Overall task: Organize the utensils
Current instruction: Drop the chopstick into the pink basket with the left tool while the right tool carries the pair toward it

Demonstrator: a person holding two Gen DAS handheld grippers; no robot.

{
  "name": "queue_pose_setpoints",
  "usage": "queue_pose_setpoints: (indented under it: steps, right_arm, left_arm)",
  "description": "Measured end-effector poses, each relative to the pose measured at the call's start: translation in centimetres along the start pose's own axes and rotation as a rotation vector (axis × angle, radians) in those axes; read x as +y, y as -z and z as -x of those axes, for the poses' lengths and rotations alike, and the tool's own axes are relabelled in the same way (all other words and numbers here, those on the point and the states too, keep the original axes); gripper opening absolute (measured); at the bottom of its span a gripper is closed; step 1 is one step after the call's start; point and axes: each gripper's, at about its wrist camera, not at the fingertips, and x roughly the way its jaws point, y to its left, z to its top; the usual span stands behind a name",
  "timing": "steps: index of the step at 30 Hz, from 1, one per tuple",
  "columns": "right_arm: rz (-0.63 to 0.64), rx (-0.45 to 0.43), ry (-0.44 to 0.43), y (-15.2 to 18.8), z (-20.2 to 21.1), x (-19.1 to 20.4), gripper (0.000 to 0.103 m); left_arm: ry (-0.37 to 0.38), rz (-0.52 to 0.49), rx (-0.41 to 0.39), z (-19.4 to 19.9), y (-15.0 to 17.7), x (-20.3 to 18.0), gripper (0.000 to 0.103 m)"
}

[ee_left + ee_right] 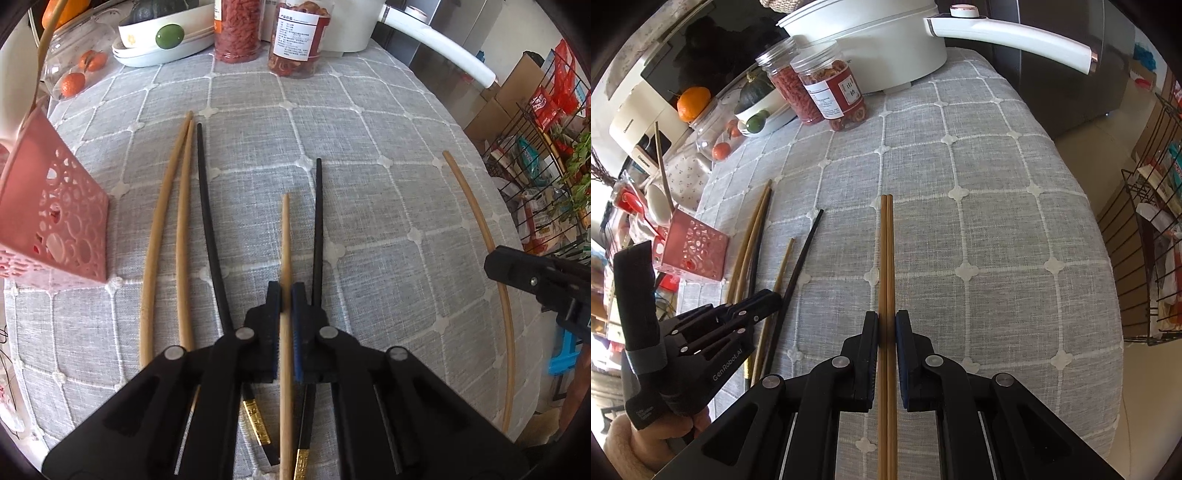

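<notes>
Left wrist view, nearest: left gripper (285,295), jaws drawn in on a single light wooden chopstick (285,258) that runs forward between the pads onto the grey checked tablecloth (388,206).
Left wrist view, neighbours: one black chopstick (318,221) lies just right of the held stick, passing under the right finger; another black chopstick (208,206) and a wooden pair (173,221) lie to the left.
Left wrist view, destination: pink perforated holder (55,221) at the left edge, near the wooden pair.
Left wrist view, far right: a lone curved wooden chopstick (491,251) with the right gripper (517,277) over it.

Right wrist view, nearest: right gripper (886,321), jaws nearly closed around what looks like two brown sticks side by side (887,258); the pads appear to touch them, but a firm clamp is uncertain.
Right wrist view, left side: left gripper (753,306) low over the loose chopsticks, the holder (690,251) beyond.

Risk: lifting the left stick could drag the adjacent black one, since the finger sits on it.
Risk: a thin round stick may pivot or slip if pinched off-centre.
Risk: the holder looks light and could tip when sticks are dropped in.

Hidden: rear ends of the held sticks pass under the gripper bodies; the holder's mouth is cut off in the left view.
</notes>
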Motion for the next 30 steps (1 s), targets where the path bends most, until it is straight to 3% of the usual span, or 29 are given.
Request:
queue_pose_setpoints:
  steps: [6, 14, 19, 26, 30]
  right_arm:
    - [0.024, -0.098, -0.025, 0.1, 2.1, 1.0, 0.009]
    - [0.048, -0.3, -0.085, 0.2, 6.6, 2.8, 0.009]
    - [0.084, -0.365, -0.106, 0.6, 7.7, 4.4, 0.009]
    - [0.119, -0.382, -0.114, 0.6, 7.8, 6.1, 0.009]
    - [0.124, -0.388, -0.115, 0.6, 7.5, 6.5, 0.009]
  left_arm:
    - [0.014, -0.01, -0.113, 4.5, 0.6, 0.5, 0.007]
    - [0.044, 0.024, -0.34, 12.9, 1.3, 2.9, 0.007]
    - [0.04, 0.076, -0.547, 18.1, 1.6, 4.3, 0.007]
    - [-0.036, 0.207, -0.923, 23.4, 2.7, 7.4, 0.007]
    - [-0.09, 0.244, -1.046, 23.9, 2.5, 8.4, 0.007]
